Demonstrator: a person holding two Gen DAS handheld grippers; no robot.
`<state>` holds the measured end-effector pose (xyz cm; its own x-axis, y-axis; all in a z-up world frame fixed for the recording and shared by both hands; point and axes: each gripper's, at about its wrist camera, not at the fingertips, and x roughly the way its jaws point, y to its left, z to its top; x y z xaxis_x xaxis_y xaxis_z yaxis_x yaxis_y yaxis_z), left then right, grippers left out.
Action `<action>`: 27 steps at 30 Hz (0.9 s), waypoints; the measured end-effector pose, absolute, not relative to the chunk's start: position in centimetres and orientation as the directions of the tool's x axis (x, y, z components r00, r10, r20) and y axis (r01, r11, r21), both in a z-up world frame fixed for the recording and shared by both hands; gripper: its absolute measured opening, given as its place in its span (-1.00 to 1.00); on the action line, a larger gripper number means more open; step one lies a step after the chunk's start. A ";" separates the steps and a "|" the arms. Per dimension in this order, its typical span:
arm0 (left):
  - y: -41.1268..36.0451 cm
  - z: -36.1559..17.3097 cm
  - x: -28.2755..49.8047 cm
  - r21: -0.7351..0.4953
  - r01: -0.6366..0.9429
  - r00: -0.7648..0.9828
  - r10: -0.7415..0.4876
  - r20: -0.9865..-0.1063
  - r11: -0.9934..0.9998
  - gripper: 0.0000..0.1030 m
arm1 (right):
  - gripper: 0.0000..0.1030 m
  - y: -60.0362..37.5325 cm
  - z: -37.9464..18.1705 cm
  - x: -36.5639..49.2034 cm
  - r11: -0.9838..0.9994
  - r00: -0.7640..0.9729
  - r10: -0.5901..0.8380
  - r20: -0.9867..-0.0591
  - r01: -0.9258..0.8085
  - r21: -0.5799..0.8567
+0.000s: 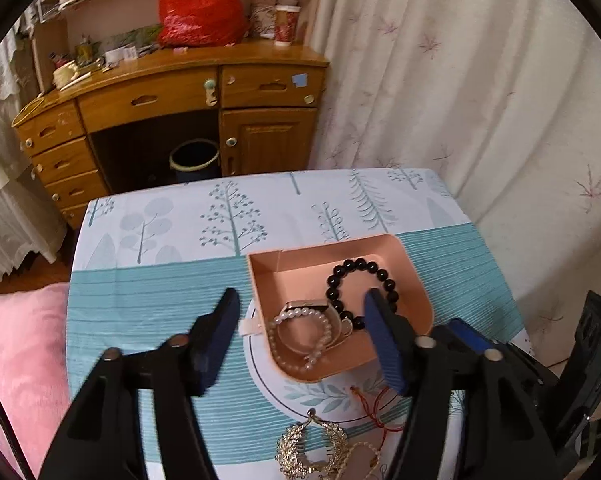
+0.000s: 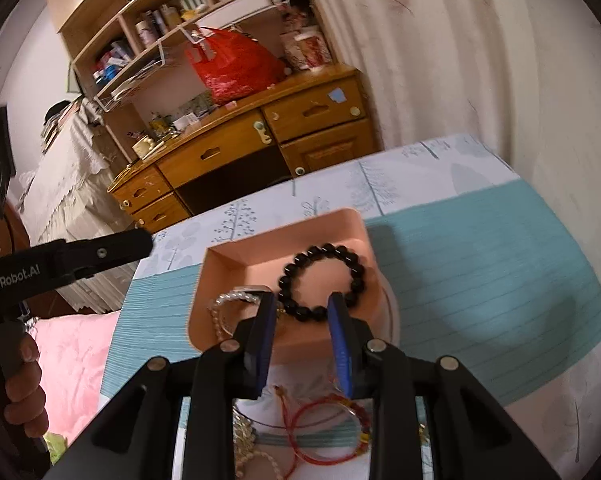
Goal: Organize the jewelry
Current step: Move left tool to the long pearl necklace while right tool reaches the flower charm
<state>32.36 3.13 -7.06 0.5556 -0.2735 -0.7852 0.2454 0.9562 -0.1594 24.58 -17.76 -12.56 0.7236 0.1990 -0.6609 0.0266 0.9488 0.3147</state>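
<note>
hovering: both claws empty | left claw (image 1: 300,312) wide | right claw (image 2: 302,306) part-open over pink tray (image 2: 356,224) near rim

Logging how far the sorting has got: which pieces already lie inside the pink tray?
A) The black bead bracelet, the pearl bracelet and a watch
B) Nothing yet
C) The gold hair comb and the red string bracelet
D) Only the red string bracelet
A: the black bead bracelet, pearl bracelet and watch lie in the pink tray, while the red string bracelet and gold hair comb lie outside on the tablecloth.
</note>
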 end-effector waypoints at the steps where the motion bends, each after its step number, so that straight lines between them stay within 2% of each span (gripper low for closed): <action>1: 3.3 -7.2 32.2 -0.159 0.237 0.555 -0.267 -0.788 0.959 0.37 | -0.48 -18.2 -12.8 24.4 0.947 0.719 0.197 -0.666 0.037 0.320; 3: 3.5 -7.7 31.8 -0.152 0.224 0.548 -0.253 -0.797 0.963 0.39 | -0.44 -19.1 -13.3 24.0 0.939 0.708 0.201 -0.677 0.057 0.339; 4: 3.5 -8.1 31.5 -0.142 0.216 0.542 -0.239 -0.806 0.966 0.42 | -0.36 -19.6 -13.6 23.7 0.934 0.702 0.207 -0.682 0.065 0.350; 6: 3.6 -9.1 30.6 -0.110 0.193 0.526 -0.198 -0.827 0.975 0.53 | -0.13 -20.6 -14.4 23.0 0.922 0.688 0.223 -0.691 0.081 0.379; 8: 3.8 -10.4 29.3 -0.071 0.170 0.503 -0.148 -0.851 0.983 0.58 | 0.21 -21.5 -15.3 22.3 0.910 0.661 0.268 -0.701 0.065 0.410; 10: 4.0 -11.9 27.7 -0.041 0.147 0.468 -0.105 -0.878 0.988 0.58 | 0.35 -21.7 -16.3 21.2 0.918 0.617 0.299 -0.728 0.022 0.395; 16: 4.4 -14.8 23.6 0.017 0.108 0.318 -0.019 -0.948 0.994 0.59 | 0.35 -20.7 -17.8 18.6 0.965 0.510 0.260 -0.820 -0.118 0.233; 20: 4.0 -15.4 20.6 0.070 0.096 0.289 0.040 -0.957 0.993 0.79 | 0.36 -19.8 -18.2 17.3 0.957 0.443 0.238 -0.864 -0.260 0.130; 27: 2.1 -16.0 17.1 0.042 0.027 0.270 0.033 -0.962 0.999 0.79 | 0.36 -17.9 -19.0 15.6 0.852 0.402 0.110 -0.909 -0.509 -0.122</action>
